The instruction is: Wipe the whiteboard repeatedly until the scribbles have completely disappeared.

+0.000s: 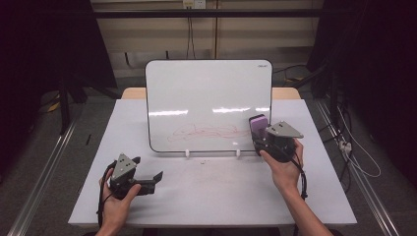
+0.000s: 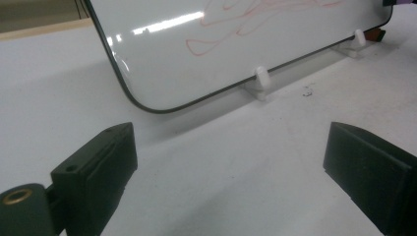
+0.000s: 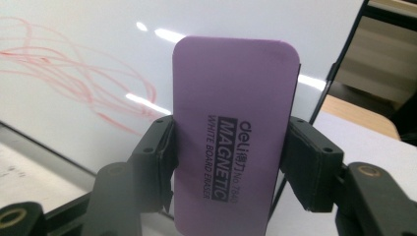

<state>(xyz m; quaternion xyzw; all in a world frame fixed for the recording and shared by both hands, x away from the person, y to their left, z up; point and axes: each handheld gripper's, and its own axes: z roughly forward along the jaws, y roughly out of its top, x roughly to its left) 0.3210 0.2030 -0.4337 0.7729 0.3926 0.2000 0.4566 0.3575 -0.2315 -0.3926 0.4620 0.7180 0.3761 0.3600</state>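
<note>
- Right now the right hand-held gripper [image 1: 260,133] is clamped on a purple whiteboard eraser [image 3: 235,132]; both black pads press its long edges.
- Eraser stands upright between the jaws, printed face toward the gripper's own camera, reading "MAGNETIC WHITE BOARD ERASER".
- Just beyond the eraser, on its far side, stands the whiteboard [image 1: 209,88], leaning back on two small white feet [image 1: 187,153]. Whether the eraser's far face touches the board surface I cannot tell.
- Seen from above, the eraser sits at the board's lower right edge, with the right hand [image 1: 282,167] behind and below it.
- Red scribble [image 1: 206,132] runs across the lower part of the board, off to the left of the held eraser; faint loops of it reach close to the eraser in the right gripper view.
- Left hand-held gripper [image 1: 155,179] rests low over the white worktop [image 1: 221,196], well apart from the right one, jaws wide with nothing between them.
- Ahead of the left gripper's open jaws is bare worktop, then the board's rounded lower corner and the nearer white foot.
- Left hand [image 1: 118,199] wraps the gripper body from below; a cable trails from it toward the worktop's near edge.
- Small dark speck on the worktop lies just in front of the board, between the two feet.
</note>
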